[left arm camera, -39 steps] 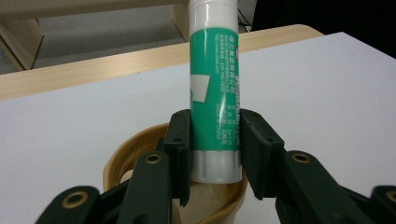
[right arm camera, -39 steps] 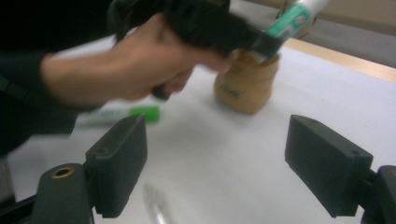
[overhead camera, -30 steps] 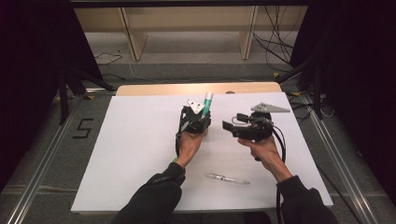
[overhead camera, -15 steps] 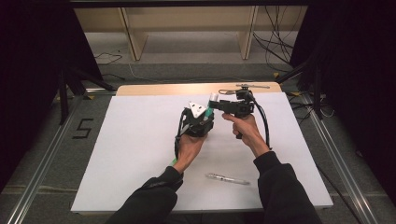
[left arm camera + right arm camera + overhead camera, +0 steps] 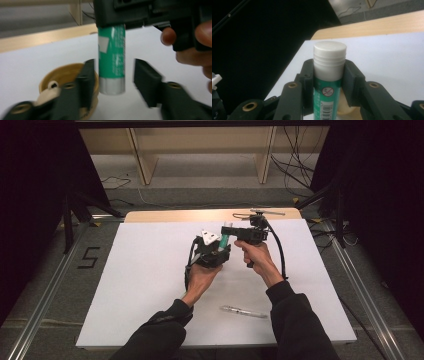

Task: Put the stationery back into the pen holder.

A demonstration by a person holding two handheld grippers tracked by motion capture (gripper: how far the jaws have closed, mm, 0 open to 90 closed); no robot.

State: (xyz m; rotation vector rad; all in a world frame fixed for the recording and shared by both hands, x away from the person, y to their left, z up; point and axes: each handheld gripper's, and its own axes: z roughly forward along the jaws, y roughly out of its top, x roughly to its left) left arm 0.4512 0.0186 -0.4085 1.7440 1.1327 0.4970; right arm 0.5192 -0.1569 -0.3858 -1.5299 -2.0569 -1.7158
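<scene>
A green glue stick point(image 5: 224, 240) with a white cap point(image 5: 329, 53) stands upright above the white sheet. My right gripper point(image 5: 226, 231) reaches in from the right and is shut on its upper end; its jaws have just been closing, and the pads point(image 5: 308, 72) press the stick just below the cap. My left gripper point(image 5: 220, 249) sits below it with its jaws just opened. In the left gripper view the stick point(image 5: 111, 58) hangs between the left gripper's fingers point(image 5: 87, 75) with a gap on each side.
A clear pen point(image 5: 243, 311) lies on the white sheet point(image 5: 150, 270) near the front, right of centre. A tan round thing point(image 5: 62, 75) rests on the sheet behind the left jaws. The wooden table edge point(image 5: 200, 215) runs along the back.
My right gripper swung left to the glue stick and closed on its top. The left jaws came apart off the stick. The left hand stayed in place.
</scene>
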